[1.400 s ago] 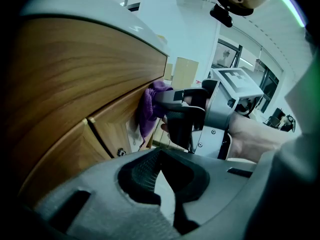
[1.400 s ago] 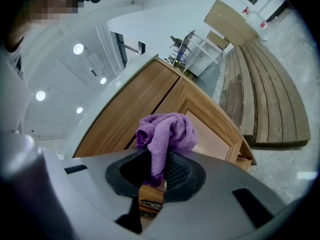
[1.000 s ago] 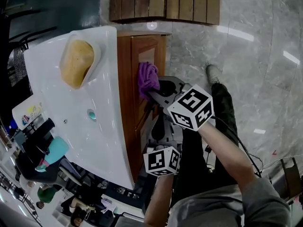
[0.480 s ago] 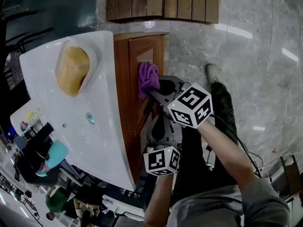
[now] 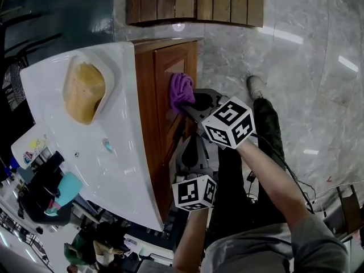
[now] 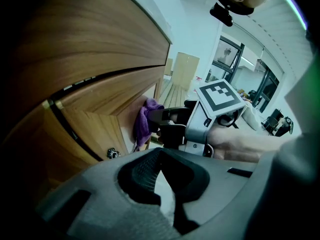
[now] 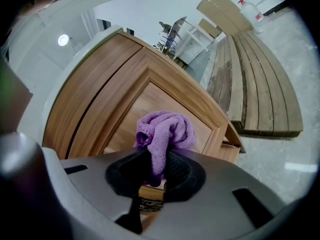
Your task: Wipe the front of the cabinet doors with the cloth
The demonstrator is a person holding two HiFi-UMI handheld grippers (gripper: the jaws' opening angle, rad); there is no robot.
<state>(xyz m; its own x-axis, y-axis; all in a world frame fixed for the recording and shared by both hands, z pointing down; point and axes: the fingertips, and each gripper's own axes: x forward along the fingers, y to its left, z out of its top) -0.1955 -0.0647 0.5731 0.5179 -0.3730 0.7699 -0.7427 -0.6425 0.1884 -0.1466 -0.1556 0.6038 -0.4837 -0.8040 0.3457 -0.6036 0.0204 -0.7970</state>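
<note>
The purple cloth (image 5: 181, 90) is bunched against the recessed panel of the wooden cabinet door (image 5: 170, 61). My right gripper (image 5: 189, 103) is shut on it, and its marker cube sits just behind. In the right gripper view the cloth (image 7: 165, 131) sticks out of the right gripper (image 7: 159, 166) and touches the door panel (image 7: 125, 101). My left gripper (image 5: 192, 152) hangs lower beside the cabinet, holding nothing. In the left gripper view the left gripper (image 6: 160, 156) is shut, with the cloth (image 6: 144, 121) and a small door knob (image 6: 113, 153) ahead of it.
A white countertop (image 5: 122, 152) with a yellowish basin (image 5: 84, 90) tops the cabinet. A slatted wooden bench (image 5: 193, 1) stands beyond it on the marble floor (image 5: 307, 84). The person's shoe (image 5: 256, 87) and leg are to the right of the door.
The right gripper and the cloth have slid a little farther along the door panel. The left gripper has stayed in place.
</note>
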